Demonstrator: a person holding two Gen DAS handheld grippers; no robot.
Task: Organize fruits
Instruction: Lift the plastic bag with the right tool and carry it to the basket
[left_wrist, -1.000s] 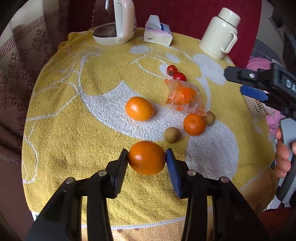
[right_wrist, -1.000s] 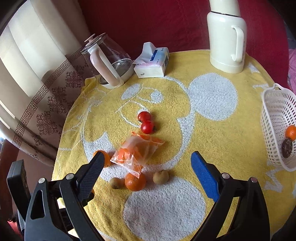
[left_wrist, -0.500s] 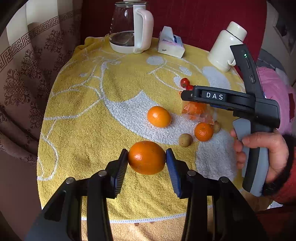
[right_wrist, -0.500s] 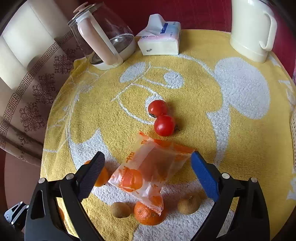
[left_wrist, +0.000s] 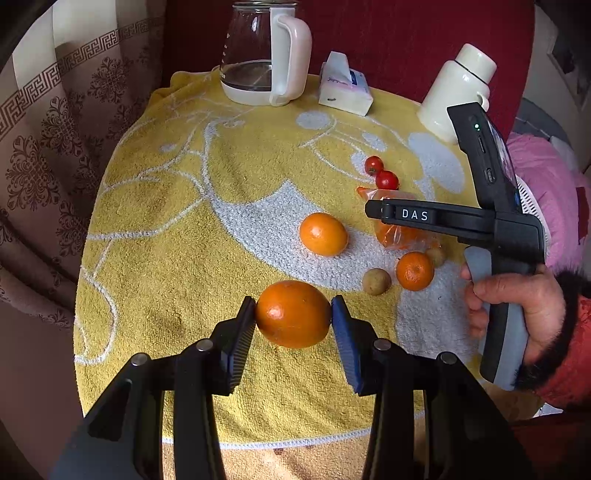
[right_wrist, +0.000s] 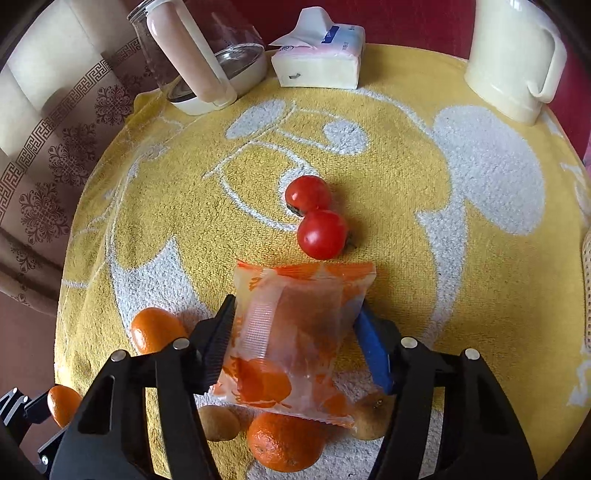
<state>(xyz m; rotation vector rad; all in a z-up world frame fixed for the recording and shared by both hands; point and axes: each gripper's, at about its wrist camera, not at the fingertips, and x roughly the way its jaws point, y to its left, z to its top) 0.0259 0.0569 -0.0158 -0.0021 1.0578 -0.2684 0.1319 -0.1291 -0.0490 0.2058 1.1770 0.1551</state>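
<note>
yellow towel (left_wrist: 177, 258) with a white cartoon pattern covers a round table. the left gripper (left_wrist: 293, 325) reaches forward above its near edge, fingers clamped on a large orange (left_wrist: 293, 314). the right gripper (right_wrist: 295, 332) points down at the towel's middle, its fingers on either side of an orange snack packet (right_wrist: 291, 332); whether they press it is unclear. a bare hand (left_wrist: 517, 306) grips its handle upright.

Black left gripper (left_wrist: 293, 325) with blue ribbed pads, silver screws, white "DAS" marking, grey handle, red fur-cuffed sleeve
</note>
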